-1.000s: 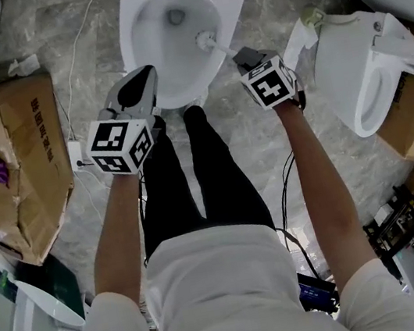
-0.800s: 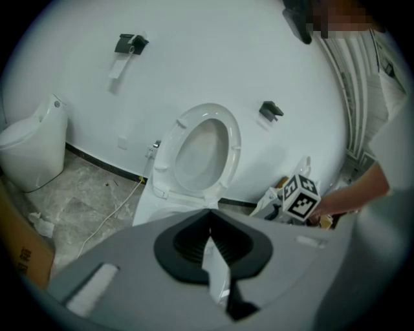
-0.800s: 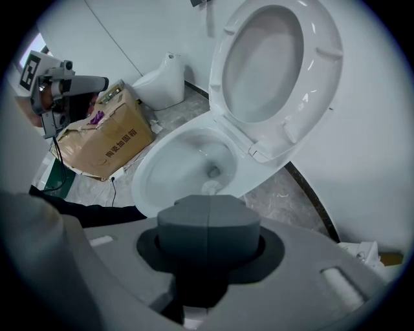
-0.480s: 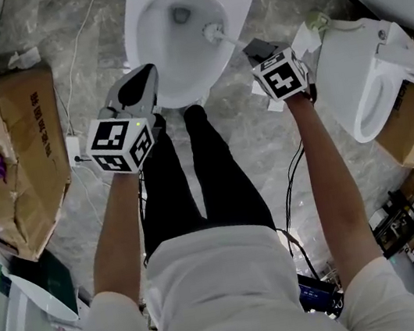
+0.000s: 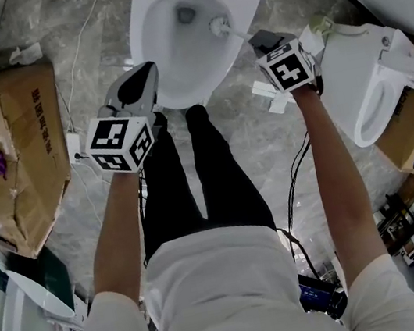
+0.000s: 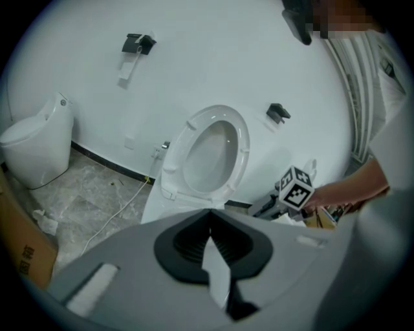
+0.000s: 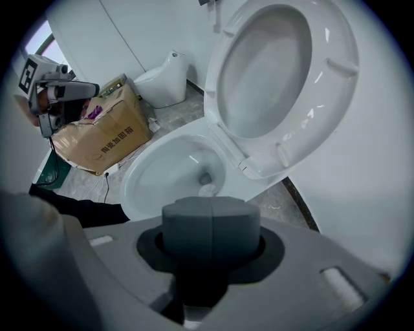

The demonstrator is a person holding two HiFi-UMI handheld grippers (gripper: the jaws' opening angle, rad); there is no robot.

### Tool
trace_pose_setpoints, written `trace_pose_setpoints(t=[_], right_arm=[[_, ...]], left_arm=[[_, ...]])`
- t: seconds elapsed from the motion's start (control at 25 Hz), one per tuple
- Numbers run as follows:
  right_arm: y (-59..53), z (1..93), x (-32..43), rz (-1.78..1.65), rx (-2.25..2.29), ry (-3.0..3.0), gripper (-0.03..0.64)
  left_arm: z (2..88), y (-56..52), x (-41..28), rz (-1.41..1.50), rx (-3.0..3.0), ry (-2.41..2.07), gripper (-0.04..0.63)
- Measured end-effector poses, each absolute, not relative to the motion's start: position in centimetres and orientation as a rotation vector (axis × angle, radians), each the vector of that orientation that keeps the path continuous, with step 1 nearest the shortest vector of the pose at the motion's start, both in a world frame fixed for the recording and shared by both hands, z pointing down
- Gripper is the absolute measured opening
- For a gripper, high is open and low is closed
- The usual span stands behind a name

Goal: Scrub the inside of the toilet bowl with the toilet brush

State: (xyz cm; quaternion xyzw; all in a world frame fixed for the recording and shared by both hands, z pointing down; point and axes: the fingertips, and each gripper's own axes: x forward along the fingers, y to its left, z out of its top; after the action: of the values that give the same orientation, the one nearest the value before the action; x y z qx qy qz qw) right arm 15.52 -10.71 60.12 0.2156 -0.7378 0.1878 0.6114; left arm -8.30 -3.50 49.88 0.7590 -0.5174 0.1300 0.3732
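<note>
The white toilet bowl point(image 5: 172, 56) stands open in front of me, with its seat and lid point(image 7: 272, 71) raised. My right gripper point(image 5: 260, 36) is shut on the toilet brush handle at the bowl's right rim. The white brush head point(image 5: 218, 24) rests against the inner right wall, close to the drain point(image 5: 186, 14). In the right gripper view the brush head point(image 7: 207, 189) shows just beyond the shut right gripper point(image 7: 210, 226); the handle is hidden. My left gripper point(image 5: 138, 87) hangs shut over the bowl's near left rim and touches nothing. The left gripper point(image 6: 210, 242) faces the raised seat point(image 6: 213, 152).
A torn cardboard box point(image 5: 6, 148) lies on the floor at left. A second white toilet point(image 5: 371, 84) stands at right, with crumpled paper point(image 5: 274, 93) near it. A white cable point(image 5: 80, 52) runs across the marble floor. The person's black-trousered legs point(image 5: 193, 179) stand before the bowl.
The right gripper has moved up and to the right, carrying the brush head further along the bowl's right inner wall. The left gripper has stayed where it was.
</note>
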Motion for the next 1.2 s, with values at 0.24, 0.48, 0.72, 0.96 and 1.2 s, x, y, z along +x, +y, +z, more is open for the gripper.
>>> trace_pose_setpoints(t=[0.24, 0.48, 0.72, 0.96, 1.2], right_arm=[[-12.4, 60.3, 14.7, 0.397, 0.48, -1.705, 0.147], [-13.9, 60.3, 13.7, 0.366, 0.471, -1.708, 0.147], [-15.5, 60.3, 12.0, 0.334, 0.473, -1.73, 0.147], [-16.6, 60.3, 9.9, 0.314, 0.459, -1.744, 0.147], [-17.5, 60.4, 7.4, 0.309, 0.457, -1.768, 0.146]], left_arm=[[50.1, -3.8, -8.9, 0.322, 1.933, -1.336, -0.009], [50.2, -3.9, -9.9, 0.313, 1.918, -1.355, -0.009], [50.6, -3.8, -10.9, 0.307, 1.903, -1.37, -0.009], [50.6, -3.6, -12.0, 0.299, 1.888, -1.385, -0.009], [50.8, -3.3, -13.3, 0.293, 1.87, -1.407, -0.009]])
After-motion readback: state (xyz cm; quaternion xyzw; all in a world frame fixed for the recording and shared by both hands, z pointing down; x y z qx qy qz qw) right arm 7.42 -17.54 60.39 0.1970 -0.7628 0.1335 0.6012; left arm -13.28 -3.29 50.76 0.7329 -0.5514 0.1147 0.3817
